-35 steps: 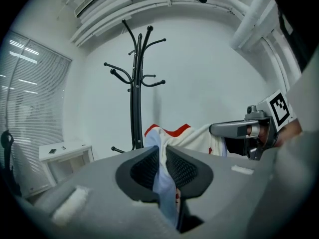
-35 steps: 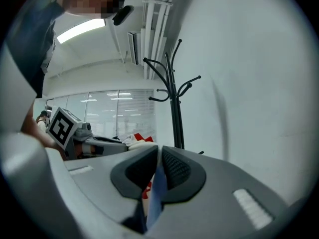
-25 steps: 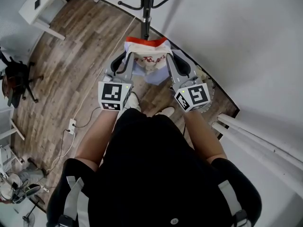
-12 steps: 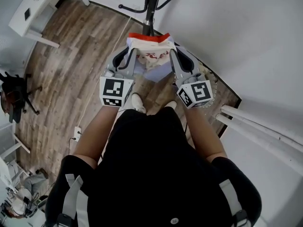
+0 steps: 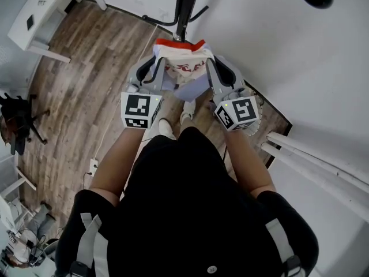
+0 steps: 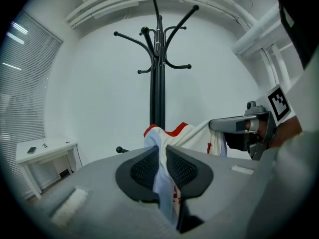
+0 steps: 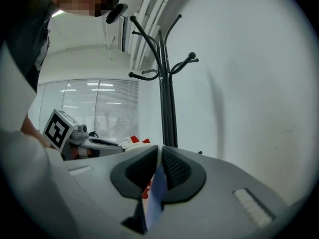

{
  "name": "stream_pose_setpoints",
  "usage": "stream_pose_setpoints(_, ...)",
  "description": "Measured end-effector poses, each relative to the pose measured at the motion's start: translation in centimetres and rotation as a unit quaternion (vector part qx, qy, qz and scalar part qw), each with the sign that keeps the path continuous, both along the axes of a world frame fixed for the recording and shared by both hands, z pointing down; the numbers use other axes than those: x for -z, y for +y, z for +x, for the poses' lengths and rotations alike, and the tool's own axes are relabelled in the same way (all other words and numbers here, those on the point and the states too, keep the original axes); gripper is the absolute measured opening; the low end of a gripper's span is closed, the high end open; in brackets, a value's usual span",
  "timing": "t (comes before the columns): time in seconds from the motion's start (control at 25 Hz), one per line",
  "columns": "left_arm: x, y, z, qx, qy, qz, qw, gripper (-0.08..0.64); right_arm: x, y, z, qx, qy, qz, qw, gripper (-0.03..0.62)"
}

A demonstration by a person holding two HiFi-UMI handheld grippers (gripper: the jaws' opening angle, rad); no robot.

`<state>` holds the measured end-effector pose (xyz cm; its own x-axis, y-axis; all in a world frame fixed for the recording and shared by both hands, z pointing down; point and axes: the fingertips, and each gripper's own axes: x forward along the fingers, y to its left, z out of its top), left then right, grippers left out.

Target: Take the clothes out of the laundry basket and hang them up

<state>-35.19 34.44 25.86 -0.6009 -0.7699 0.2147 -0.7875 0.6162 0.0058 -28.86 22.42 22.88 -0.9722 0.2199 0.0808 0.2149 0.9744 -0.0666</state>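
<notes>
A white garment with a red collar and red print hangs stretched between my two grippers, just in front of the black coat stand. My left gripper is shut on the garment's left edge, and in the left gripper view the cloth runs up between the closed jaws. At the other edge my right gripper is shut too, with a fold of cloth hanging from its jaws. The stand's hooked arms rise straight ahead, above the garment.
A white wall lies to the right, with white pipes along it. A round perforated rim, perhaps the basket, shows under the right gripper. A white desk stands at the far left, and a cable with a socket strip lies on the wooden floor.
Both grippers have carried the garment nearer to the coat stand, whose upper hooks now enter the head view. The person has stepped forward with one foot.
</notes>
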Motion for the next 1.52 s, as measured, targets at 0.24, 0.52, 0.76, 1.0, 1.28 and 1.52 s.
stream_pose_setpoints(0.24,-1.3,-1.0,-4.0,0.024,0.007,-0.007,0.9997,0.044,-1.0,-0.9,-4.2,0.019,0.010,-0.002,1.000,0.029)
stream_pose_setpoints(0.52,-3.4,-2.3,-6.1,0.043,0.019,-0.016,0.9988,0.046,-2.7,-2.1,-6.7,0.024,0.024,-0.008,0.999,0.029)
stream_pose_setpoints(0.76,-5.9,-3.3,-7.2,0.047,0.047,-0.021,0.9976,0.048,-4.9,-2.6,-8.4,0.015,0.045,-0.007,0.999,0.029)
stream_pose_setpoints(1.0,-9.1,-4.4,-6.5,0.038,0.087,-0.025,0.9951,0.049,-8.8,-3.0,-8.9,0.005,0.083,-0.023,0.996,0.029)
stream_pose_setpoints(1.28,-10.9,-5.1,-5.7,0.025,0.101,-0.016,0.9945,0.058,-11.5,-2.0,-8.6,0.004,0.110,-0.038,0.993,0.031)
stream_pose_setpoints(1.52,-11.6,-4.8,-5.6,0.027,0.092,-0.012,0.9953,0.125,-12.8,-1.2,-8.3,0.003,0.120,-0.041,0.992,0.050)
